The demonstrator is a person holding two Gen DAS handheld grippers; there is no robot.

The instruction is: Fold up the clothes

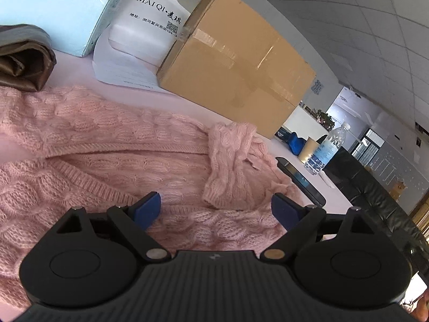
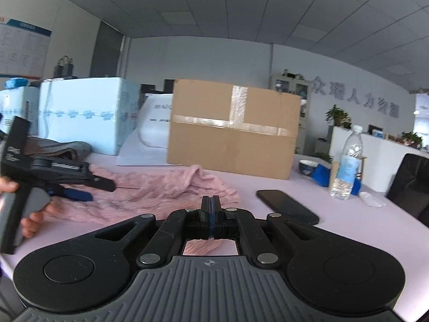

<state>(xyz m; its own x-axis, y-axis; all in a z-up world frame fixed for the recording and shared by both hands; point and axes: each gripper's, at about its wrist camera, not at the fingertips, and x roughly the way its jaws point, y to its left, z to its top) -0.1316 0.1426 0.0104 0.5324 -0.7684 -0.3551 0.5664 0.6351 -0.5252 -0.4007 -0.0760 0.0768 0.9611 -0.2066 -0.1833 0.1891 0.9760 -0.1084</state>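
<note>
Hovering my left gripper (image 1: 215,209), jaws wide and empty, over the pink sweater (image 1: 107,145); my right gripper (image 2: 211,209) is closed on nothing.

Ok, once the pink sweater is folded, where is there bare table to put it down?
The best bare patch is the near right table, bordered by the black phone and water bottle. A narrower strip runs between the pink sweater and the cardboard box. The back left is crowded: blue carton, white bag, brown cloth.
</note>
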